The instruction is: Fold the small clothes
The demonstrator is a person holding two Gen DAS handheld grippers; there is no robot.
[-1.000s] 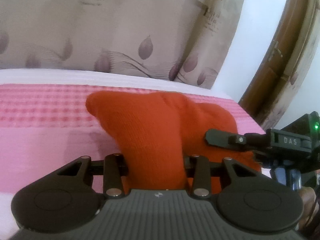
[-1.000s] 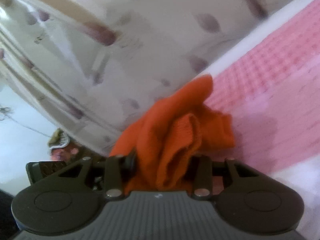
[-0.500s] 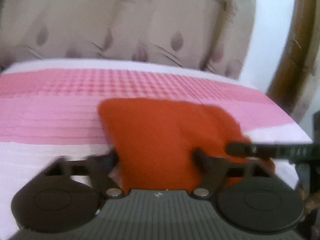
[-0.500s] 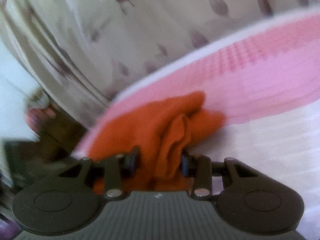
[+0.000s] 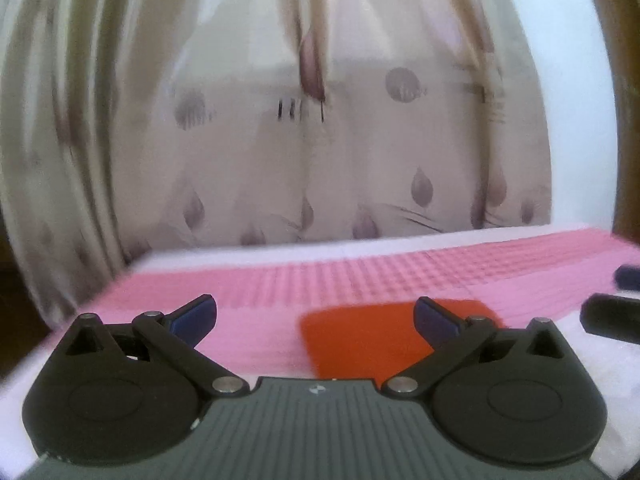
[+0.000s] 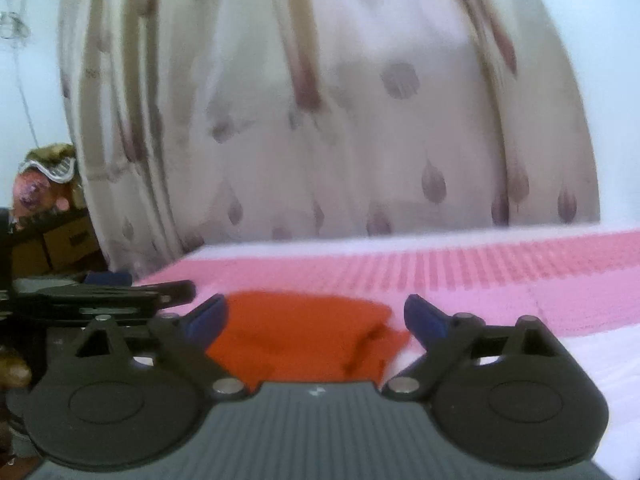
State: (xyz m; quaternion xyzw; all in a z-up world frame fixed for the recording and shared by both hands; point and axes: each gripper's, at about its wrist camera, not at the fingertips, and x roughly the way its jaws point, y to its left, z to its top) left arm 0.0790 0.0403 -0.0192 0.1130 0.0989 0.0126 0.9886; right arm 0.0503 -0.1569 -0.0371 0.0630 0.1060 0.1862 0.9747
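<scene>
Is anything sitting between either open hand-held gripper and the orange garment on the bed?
Nothing visible. The orange garment lies on the pink bedspread directly ahead of the right hand-held gripper, and slightly right of the left hand-held gripper.

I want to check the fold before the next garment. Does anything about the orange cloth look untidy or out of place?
The orange cloth lies on the pink cover, released, with both grippers open. Its right edge looks bunched, with a raised crease and a small corner sticking out, so the fold seems not quite flat. The blur hides finer detail.
</scene>
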